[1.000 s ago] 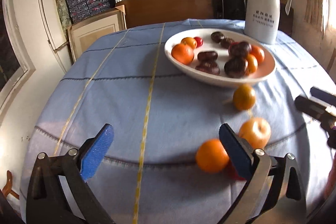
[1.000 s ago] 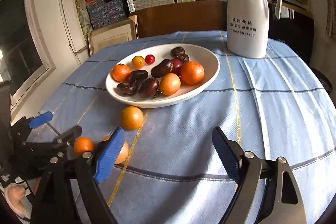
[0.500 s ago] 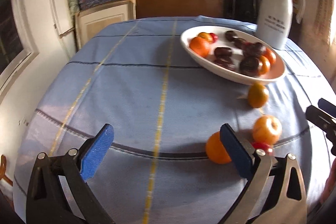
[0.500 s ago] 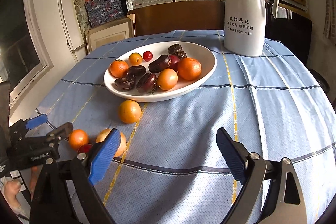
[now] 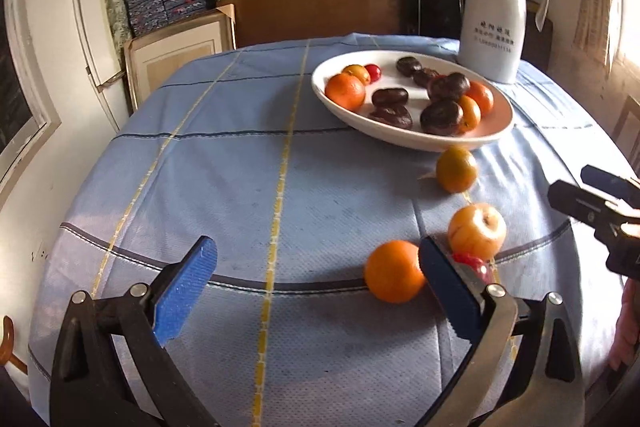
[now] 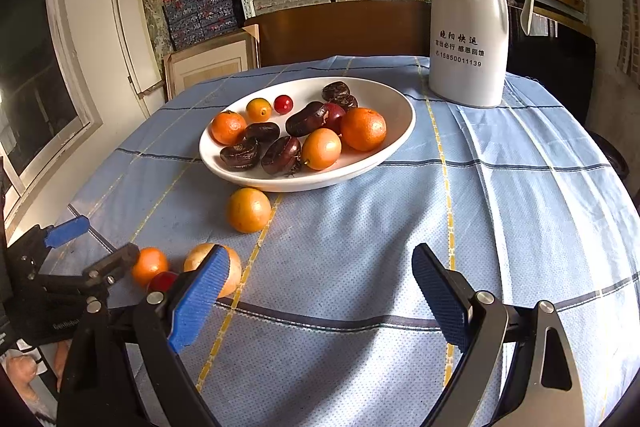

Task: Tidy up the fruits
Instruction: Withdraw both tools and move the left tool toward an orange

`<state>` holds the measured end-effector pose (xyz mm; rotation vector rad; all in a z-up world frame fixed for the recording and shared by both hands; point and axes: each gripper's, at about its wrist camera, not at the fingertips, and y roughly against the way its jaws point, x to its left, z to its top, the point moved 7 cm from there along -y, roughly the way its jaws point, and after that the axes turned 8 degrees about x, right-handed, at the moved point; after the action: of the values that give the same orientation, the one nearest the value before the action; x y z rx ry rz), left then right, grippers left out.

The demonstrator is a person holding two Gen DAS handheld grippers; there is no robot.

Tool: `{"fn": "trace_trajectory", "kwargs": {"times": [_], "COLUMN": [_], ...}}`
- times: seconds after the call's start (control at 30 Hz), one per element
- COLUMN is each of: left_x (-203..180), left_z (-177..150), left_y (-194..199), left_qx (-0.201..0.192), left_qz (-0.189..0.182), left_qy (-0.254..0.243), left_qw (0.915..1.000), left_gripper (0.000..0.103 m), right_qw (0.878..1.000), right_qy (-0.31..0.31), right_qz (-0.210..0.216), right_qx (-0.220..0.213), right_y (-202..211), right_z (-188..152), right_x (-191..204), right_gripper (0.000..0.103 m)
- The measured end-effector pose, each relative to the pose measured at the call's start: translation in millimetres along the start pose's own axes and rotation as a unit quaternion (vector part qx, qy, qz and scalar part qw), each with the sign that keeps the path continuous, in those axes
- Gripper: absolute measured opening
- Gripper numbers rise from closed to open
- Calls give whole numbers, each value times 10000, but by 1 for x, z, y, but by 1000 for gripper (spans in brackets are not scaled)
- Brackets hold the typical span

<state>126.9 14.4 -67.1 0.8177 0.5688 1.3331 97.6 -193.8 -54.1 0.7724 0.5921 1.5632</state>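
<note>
- The left claw (image 5: 316, 291) is hovering released above the tabletop (image 5: 224, 187) covered in a blue checked cloth, its blue-padded fingers (image 5: 186, 291) spread wide and gripping nothing
- A round orange (image 5: 394, 271) is lying just inside that claw's right finger, with a small red fruit (image 5: 474, 263) and a yellow-orange apple (image 5: 476, 231) sitting close behind it
- A fourth loose orange fruit (image 6: 248, 209) is resting just beside the white oval ceramic bowl (image 6: 392, 151), which is holding oranges, dark brown fruits and small red ones
- The right claw (image 6: 324, 303) is hanging released over bare cloth, grasping nothing
- A tall white thermos jug (image 6: 470, 19) is standing behind the bowl, to its right
</note>
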Motion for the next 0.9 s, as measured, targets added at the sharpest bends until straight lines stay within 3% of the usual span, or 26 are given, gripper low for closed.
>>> {"fn": "trace_trajectory", "kwargs": {"times": [0.27, 0.4, 0.57, 0.63, 0.77, 0.9], "left_x": [0, 34, 57, 48, 23, 7], "left_z": [-5, -9, -18, -17, -20, -22], "left_y": [-6, 0, 0, 4, 0, -2], "left_qx": [157, 35, 180, 82, 132, 164], "left_qz": [-221, 326, -225, -289, -77, -171], "left_qy": [-59, 108, 570, 384, -188, -498], "left_qw": [9996, 9994, 9980, 9988, 9997, 9985], "left_gripper": [99, 99, 99, 99, 99, 97], "right_qw": [10000, 9999, 9998, 9997, 9990, 9979], "right_qy": [-28, -82, -47, 19, 285, 558], "right_qz": [17, 58, 169, 219, 330, 335], "right_qx": [-5, -12, -66, -64, 8, 23], "right_y": [0, 0, 5, 6, 7, 9], "right_z": [0, 1, 0, -1, -9, -17], "right_x": [0, -1, 2, 5, 19, 33], "right_gripper": [93, 93, 93, 93, 93, 93]}}
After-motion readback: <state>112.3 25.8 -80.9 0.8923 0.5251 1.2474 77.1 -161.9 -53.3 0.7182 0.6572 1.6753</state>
